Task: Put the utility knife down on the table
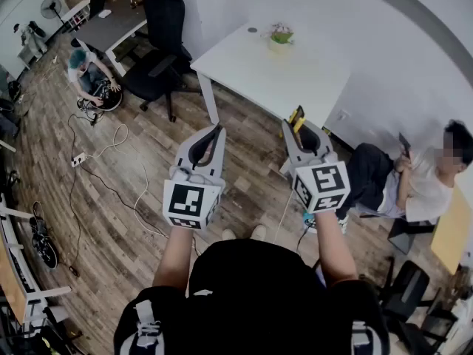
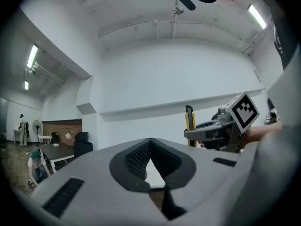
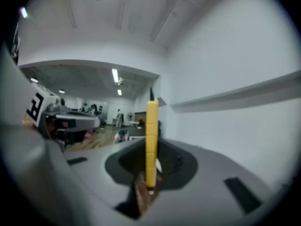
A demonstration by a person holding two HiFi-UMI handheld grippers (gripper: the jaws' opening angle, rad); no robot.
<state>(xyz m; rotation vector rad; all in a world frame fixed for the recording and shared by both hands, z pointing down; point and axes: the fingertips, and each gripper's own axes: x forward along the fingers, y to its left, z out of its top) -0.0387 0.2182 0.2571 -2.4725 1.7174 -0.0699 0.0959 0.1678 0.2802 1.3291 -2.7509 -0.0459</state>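
Observation:
A yellow and black utility knife (image 3: 151, 142) stands upright between the jaws of my right gripper (image 1: 296, 126), which is shut on it. In the head view the knife (image 1: 296, 117) pokes out just past the gripper's tip, above the wooden floor. From the left gripper view the same knife (image 2: 189, 118) shows sticking up from the right gripper (image 2: 221, 132). My left gripper (image 1: 214, 132) is held beside it at the left, its jaws closed with nothing between them. The white table (image 1: 295, 72) lies ahead of both grippers.
A small potted plant (image 1: 280, 37) stands on the table's far part. A black office chair (image 1: 159, 50) is at the table's left. One person crouches on the floor at top left (image 1: 90, 72); another sits at the right (image 1: 414, 176). Cables run across the floor.

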